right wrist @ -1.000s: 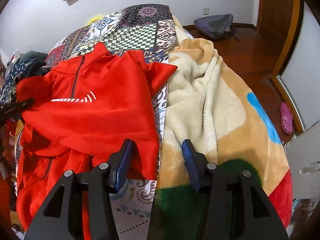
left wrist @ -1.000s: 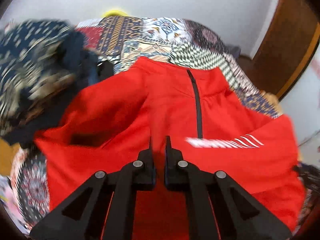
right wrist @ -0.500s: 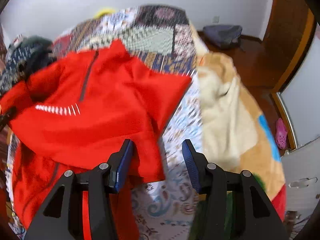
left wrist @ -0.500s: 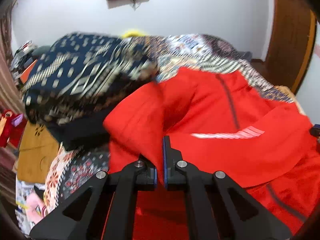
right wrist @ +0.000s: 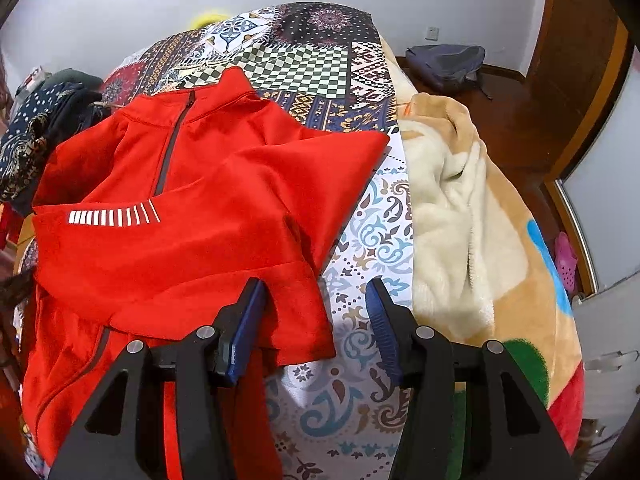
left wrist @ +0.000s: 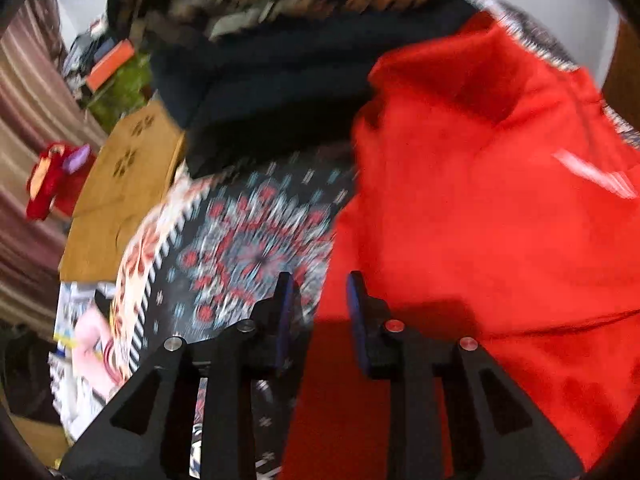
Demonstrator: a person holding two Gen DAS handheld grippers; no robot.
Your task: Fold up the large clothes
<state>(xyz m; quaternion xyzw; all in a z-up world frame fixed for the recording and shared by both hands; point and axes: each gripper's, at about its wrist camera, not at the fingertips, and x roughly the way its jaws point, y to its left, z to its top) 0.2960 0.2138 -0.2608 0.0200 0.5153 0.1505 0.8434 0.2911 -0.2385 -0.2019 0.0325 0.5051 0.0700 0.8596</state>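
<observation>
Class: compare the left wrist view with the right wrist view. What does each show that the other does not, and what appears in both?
Left wrist only: the left gripper, jaws just opened with nothing between them, and a tan cushion.

Right wrist only: the right gripper, open, a fleece blanket, a backpack.

Both: the red jacket, patterned bedspread, dark patterned clothes.

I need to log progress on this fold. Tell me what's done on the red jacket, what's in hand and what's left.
Done: one sleeve of the red zip jacket lies folded across its chest, striped logo up, on the patterned bedspread.

In hand: nothing. The left gripper has just been opening, its jaws apart over the jacket's left edge. The right gripper is open above the cuff.

Left: the body still looks to need folding; the hem hangs off the bed.
</observation>
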